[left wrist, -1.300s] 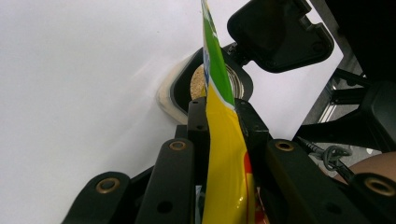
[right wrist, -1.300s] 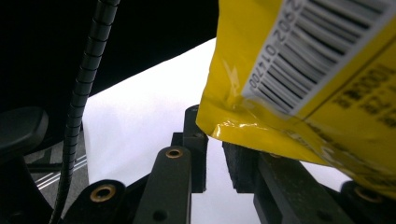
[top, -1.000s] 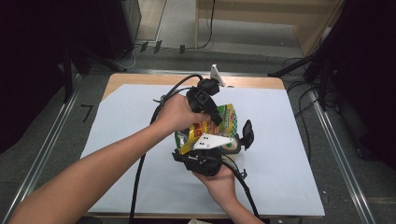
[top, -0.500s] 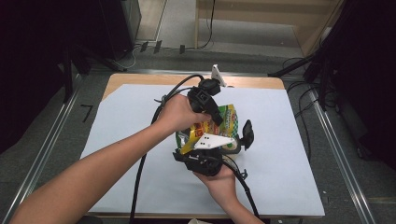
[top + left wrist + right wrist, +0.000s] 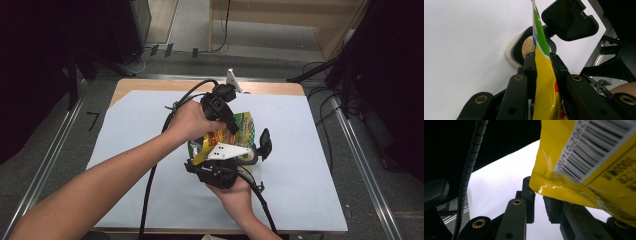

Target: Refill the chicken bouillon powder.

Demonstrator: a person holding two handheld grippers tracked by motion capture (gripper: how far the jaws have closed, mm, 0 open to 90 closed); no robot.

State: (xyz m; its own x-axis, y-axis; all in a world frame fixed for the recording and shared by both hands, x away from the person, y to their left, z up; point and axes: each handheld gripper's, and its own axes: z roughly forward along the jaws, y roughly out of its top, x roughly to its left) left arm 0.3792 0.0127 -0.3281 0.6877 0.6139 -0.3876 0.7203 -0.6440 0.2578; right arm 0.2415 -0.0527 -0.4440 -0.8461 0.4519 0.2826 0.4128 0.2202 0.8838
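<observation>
A yellow and green snack bag (image 5: pixel 243 131) hangs tilted over the white sheet between my two grippers. My left gripper (image 5: pixel 231 126) is shut on the bag's upper edge; in the left gripper view the bag (image 5: pixel 544 82) runs edge-on between the jaws of that gripper (image 5: pixel 544 56). My right gripper (image 5: pixel 212 154) is below, and its tips (image 5: pixel 537 187) pinch the bag's lower corner (image 5: pixel 586 165), whose barcode side faces the camera. Under the bag stands a small container (image 5: pixel 524 48) of tan granules, its black lid (image 5: pixel 570 20) flipped open.
A large white sheet (image 5: pixel 130 150) covers the wooden table (image 5: pixel 150 85). The container's open black lid (image 5: pixel 263 144) stands to the right of the bag. Black cables (image 5: pixel 150 185) trail from both grippers toward the near edge. Metal rails (image 5: pixel 55 150) flank the table.
</observation>
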